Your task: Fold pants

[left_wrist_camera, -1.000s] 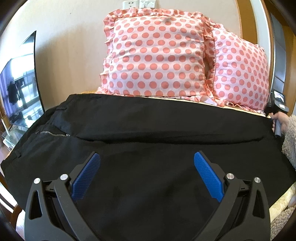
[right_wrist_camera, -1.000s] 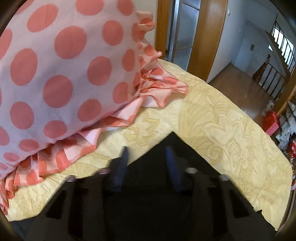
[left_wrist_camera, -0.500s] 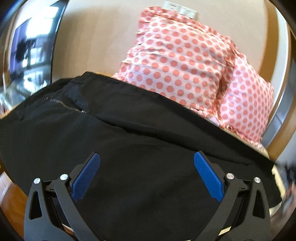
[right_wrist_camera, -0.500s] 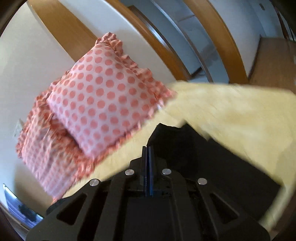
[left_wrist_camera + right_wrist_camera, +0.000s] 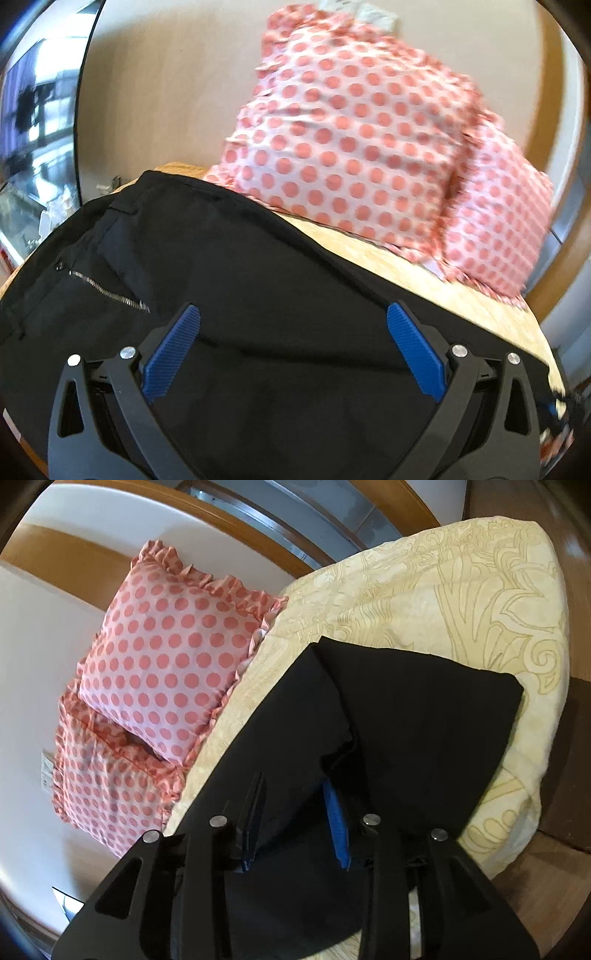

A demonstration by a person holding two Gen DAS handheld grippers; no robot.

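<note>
The black pants [image 5: 280, 295] lie lengthwise across the bed [image 5: 424, 602], zipper end at the left gripper [image 5: 293, 345], whose jaws are spread wide. The right gripper [image 5: 295, 812], jaws parted and holding nothing, sits over the leg end [image 5: 424, 709].

No readable text, label, brand, number or sign in either view.

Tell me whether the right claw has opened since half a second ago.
Yes. The right claw, shut then, now stands open over the black pants, beside the polka-dot pillow.
</note>
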